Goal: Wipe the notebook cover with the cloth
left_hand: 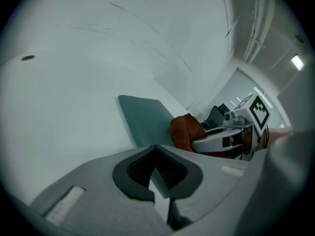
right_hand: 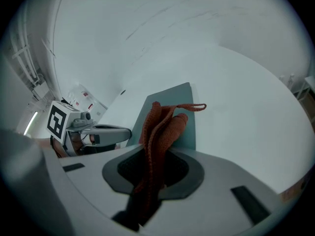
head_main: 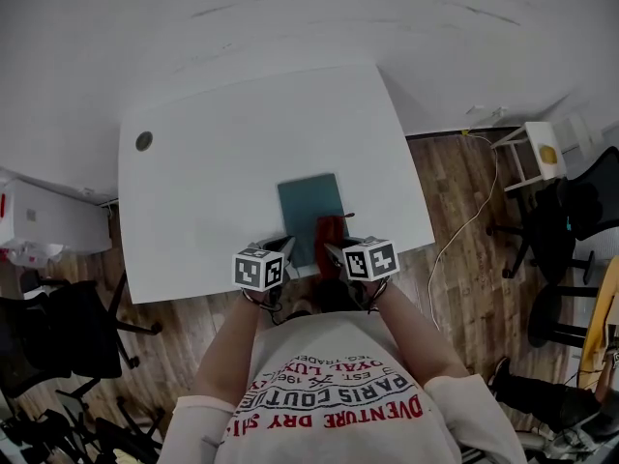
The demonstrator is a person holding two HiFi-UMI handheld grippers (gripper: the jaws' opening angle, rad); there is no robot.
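Right gripper view: right tool, jaws clamped on the red-brown cloth; the cloth's free end reaches forward over the near right part of the teal notebook. Left tool, jaws closed together with nothing between them, near the notebook's near left corner. The notebook lies flat by the front edge of the white worktop. Round grommet at the worktop's far left corner.

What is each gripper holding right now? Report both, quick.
Left gripper: jaws together, holding nothing.
Right gripper: jaws shut on the red cloth.
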